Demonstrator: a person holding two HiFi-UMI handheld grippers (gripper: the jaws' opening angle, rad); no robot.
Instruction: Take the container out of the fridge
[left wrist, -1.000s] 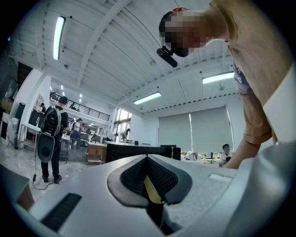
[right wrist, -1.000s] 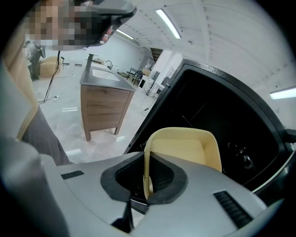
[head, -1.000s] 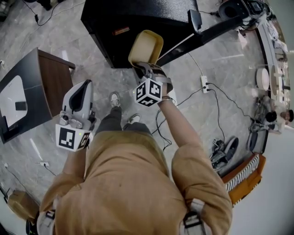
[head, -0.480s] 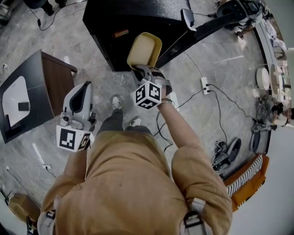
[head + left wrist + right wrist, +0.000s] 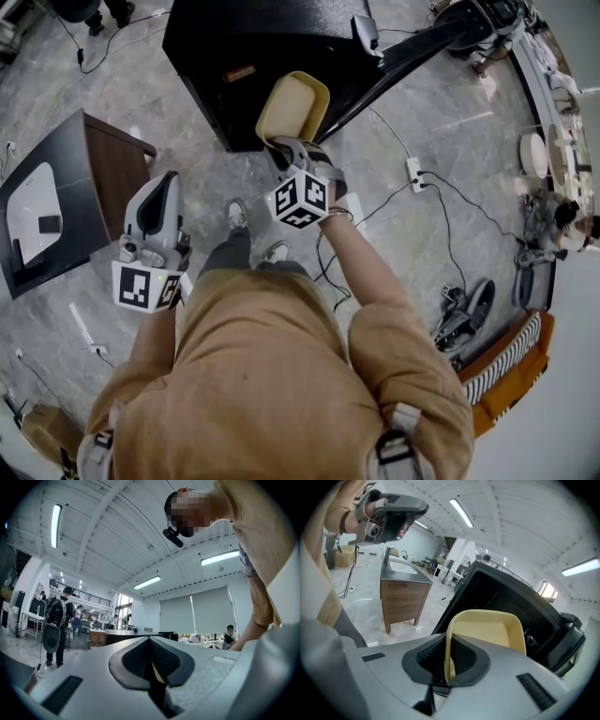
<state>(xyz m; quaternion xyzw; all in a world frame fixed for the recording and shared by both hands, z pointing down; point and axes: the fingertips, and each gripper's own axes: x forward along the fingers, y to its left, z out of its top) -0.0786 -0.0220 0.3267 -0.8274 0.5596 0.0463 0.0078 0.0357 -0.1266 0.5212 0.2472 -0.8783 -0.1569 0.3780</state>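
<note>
Container, yellow and empty, hangs just in front of the black fridge in the head view, its near wall pinched by the right tongs. The left tongs sit well to the fridge's left.

In the left gripper view, the left tongs are closed together on nothing.

In the right gripper view, the right tongs clamp the container's rim, just outside the fridge's open dark interior.

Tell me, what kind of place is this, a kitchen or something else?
Probably an open lab or workshop hall, not a home kitchen: a black fridge and a sink cabinet stand alone on a stone floor strewn with cables, under strip lights.
</note>
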